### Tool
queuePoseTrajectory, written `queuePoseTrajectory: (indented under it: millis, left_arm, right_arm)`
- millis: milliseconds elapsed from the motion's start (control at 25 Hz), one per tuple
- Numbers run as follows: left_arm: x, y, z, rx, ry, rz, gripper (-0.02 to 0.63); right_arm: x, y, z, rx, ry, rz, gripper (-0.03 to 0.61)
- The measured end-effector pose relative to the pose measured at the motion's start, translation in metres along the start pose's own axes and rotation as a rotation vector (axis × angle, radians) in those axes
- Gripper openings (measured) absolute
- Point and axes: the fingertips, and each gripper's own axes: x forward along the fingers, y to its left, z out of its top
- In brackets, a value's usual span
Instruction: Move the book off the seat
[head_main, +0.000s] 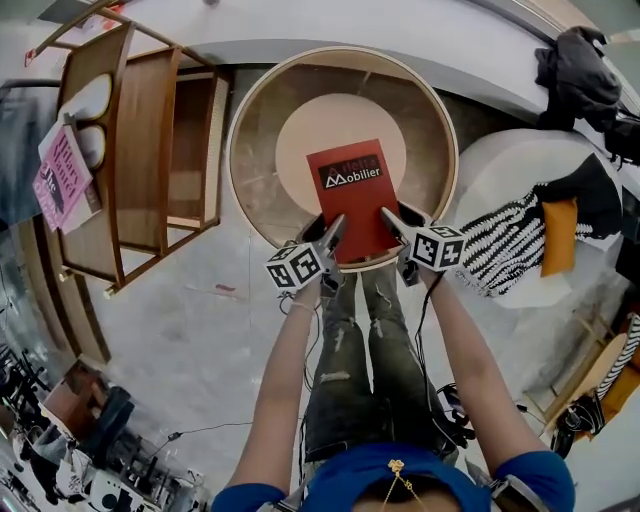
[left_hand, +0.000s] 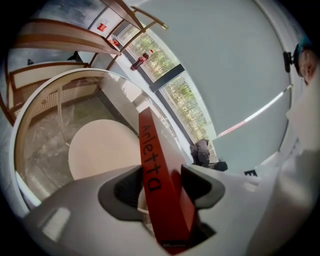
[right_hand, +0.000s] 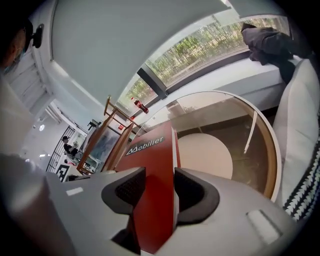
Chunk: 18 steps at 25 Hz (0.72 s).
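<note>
A red book (head_main: 350, 195) with "Mobilier" on its cover lies flat over the near part of a round glass-topped table with a wooden rim (head_main: 240, 120). My left gripper (head_main: 335, 228) is shut on the book's near left corner. My right gripper (head_main: 390, 218) is shut on its near right corner. In the left gripper view the red book (left_hand: 157, 170) stands edge-on between the dark pads (left_hand: 125, 192). In the right gripper view the cover (right_hand: 150, 170) fills the gap between the jaws. Whether the book touches the glass I cannot tell.
A wooden rack (head_main: 140, 150) stands left of the table, with a pink magazine (head_main: 60, 170) on it. A white upholstered seat (head_main: 500, 170) with a striped cloth (head_main: 510, 245) and an orange cushion (head_main: 560, 235) is on the right. The person's legs (head_main: 360, 350) stand at the table's near edge.
</note>
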Motion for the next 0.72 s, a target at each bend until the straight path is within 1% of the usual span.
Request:
queuePoseTrajectory:
  millis: [160, 400, 720]
  left_arm:
    - [0.003, 0.010, -0.013, -0.017, 0.048, 0.029, 0.225]
    - [0.004, 0.029, -0.037, -0.007, 0.174, 0.036, 0.227]
    - [0.012, 0.044, -0.052, -0.003, 0.256, 0.053, 0.233]
  right_arm:
    - [0.006, -0.010, -0.015, 0.041, 0.042, -0.016, 0.181]
    - [0.012, -0.018, -0.040, -0.021, 0.155, -0.049, 0.179]
    - [0.020, -0.028, -0.055, -0.008, 0.229, -0.092, 0.184]
